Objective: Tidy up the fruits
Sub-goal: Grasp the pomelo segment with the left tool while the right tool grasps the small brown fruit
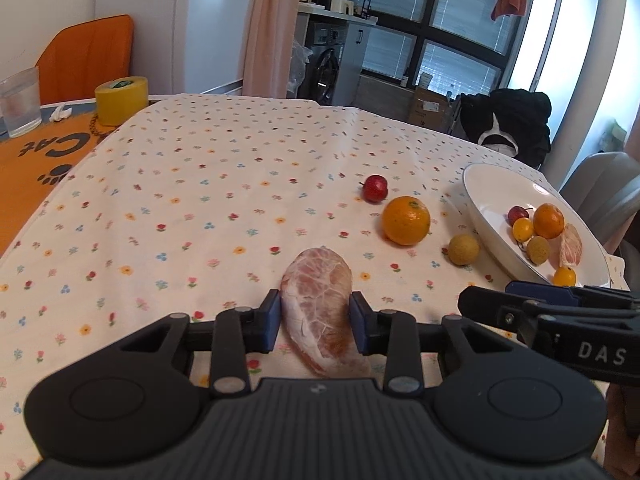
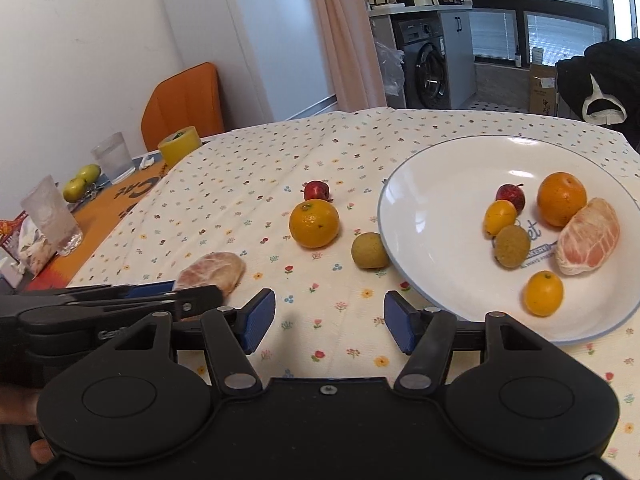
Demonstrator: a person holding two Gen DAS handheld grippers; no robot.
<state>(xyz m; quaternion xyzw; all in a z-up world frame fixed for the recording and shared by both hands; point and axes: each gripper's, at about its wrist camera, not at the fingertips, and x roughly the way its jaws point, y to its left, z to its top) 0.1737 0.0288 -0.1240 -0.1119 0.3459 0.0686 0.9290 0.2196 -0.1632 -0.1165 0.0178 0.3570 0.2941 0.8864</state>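
Left gripper (image 1: pixel 316 322): blue pads sit on both sides of a peeled pink grapefruit segment (image 1: pixel 320 312) lying on the floral tablecloth (image 1: pixel 200 200), low centre of the left view; whether the pads are pressing it cannot be told.
Right gripper (image 2: pixel 330 320): fingers spread apart, holding nothing, above the cloth at lower centre of the right view.
White plate (image 2: pixel 432 200): right side; holds an orange, a peeled segment, a small red fruit and small yellow fruits.
Loose fruit: large orange (image 2: pixel 314 223), small red fruit (image 2: pixel 317 191) behind it, brownish-yellow round fruit (image 2: pixel 368 251) touching the plate rim.
Upper left: yellow tape roll (image 1: pixel 121 100).
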